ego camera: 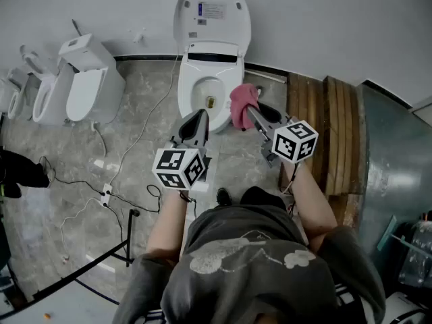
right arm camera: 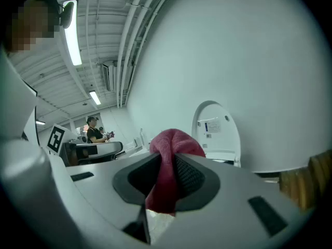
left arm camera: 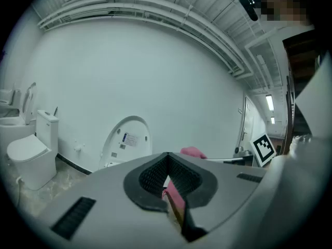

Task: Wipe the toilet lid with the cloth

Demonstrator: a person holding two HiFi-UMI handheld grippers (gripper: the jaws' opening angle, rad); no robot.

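Right tool (ego camera: 251, 112) pinching cloth (ego camera: 241, 103) hanging downward, toilet lid (ego camera: 212, 12) upright

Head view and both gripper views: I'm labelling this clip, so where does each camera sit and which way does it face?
Head view: on the person's head, steeply down at the toilet, forearms, left tongs and right tongs.
Left gripper view: on the left tongs, facing the raised toilet lid; its shut jaws show.
Right gripper view: on the right tongs, facing that lid; jaws clamp the cloth.
Shared: all three show lid and cloth.
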